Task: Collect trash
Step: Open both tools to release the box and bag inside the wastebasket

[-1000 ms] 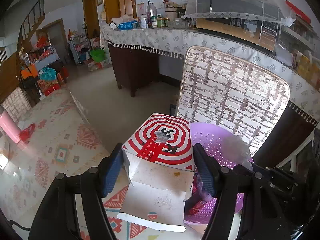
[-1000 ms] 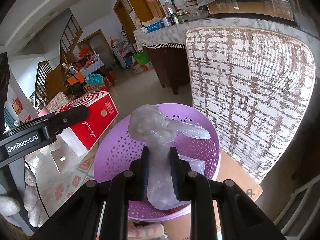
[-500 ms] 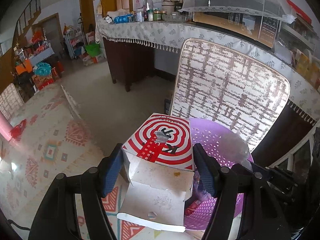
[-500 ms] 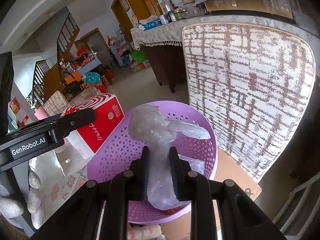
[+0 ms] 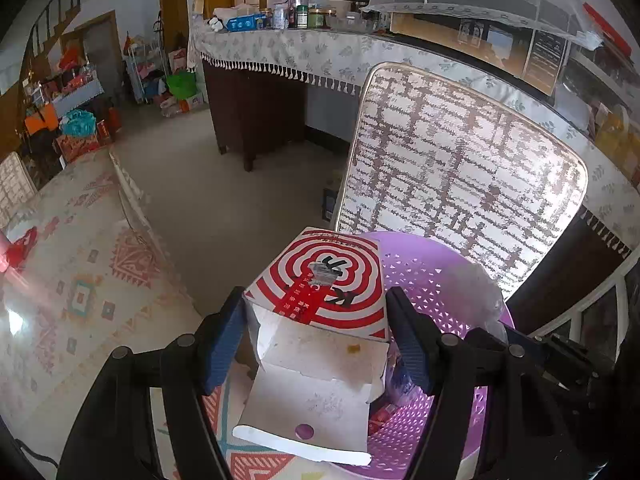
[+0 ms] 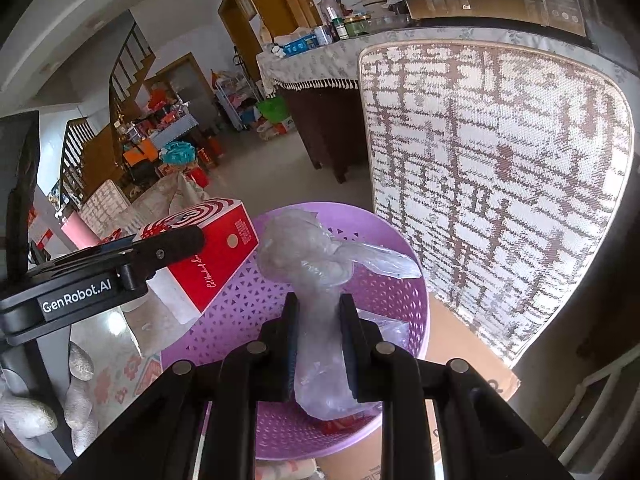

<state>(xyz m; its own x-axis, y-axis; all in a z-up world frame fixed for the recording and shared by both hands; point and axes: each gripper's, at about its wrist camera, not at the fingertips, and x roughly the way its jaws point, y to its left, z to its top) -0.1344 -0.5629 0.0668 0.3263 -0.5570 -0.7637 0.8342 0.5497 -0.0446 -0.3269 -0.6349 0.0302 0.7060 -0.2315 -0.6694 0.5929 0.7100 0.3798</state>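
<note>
Clearly, in the left wrist view, a red-and-white cardboard box printed with concentric rings (image 5: 320, 300), its torn white end flap hanging open toward the camera, is clamped between the blue pads of the left gripper (image 5: 316, 336); the box is held at the near rim of a round purple perforated plastic basket (image 5: 436, 280), partly over it, with a patterned tablecloth (image 5: 80, 300) seen to the left and a woven chair back (image 5: 460, 168) behind. In the right wrist view, a crumpled clear plastic bag (image 6: 308, 256) is pinched at its neck between the nearly closed jaws of the right gripper (image 6: 318, 340), and it is held above the middle of the same basket (image 6: 392, 292); the boxed load is seen at the left, its lower corner over the basket's edge. The step in hand is judged to be the dropping of both pieces of trash into the basket. For the next move, the bag would only need to be released, while the box would probably have to be carried further over the opening before its grip is loosened, since a drop from the rim could tip it out onto the table.
</note>
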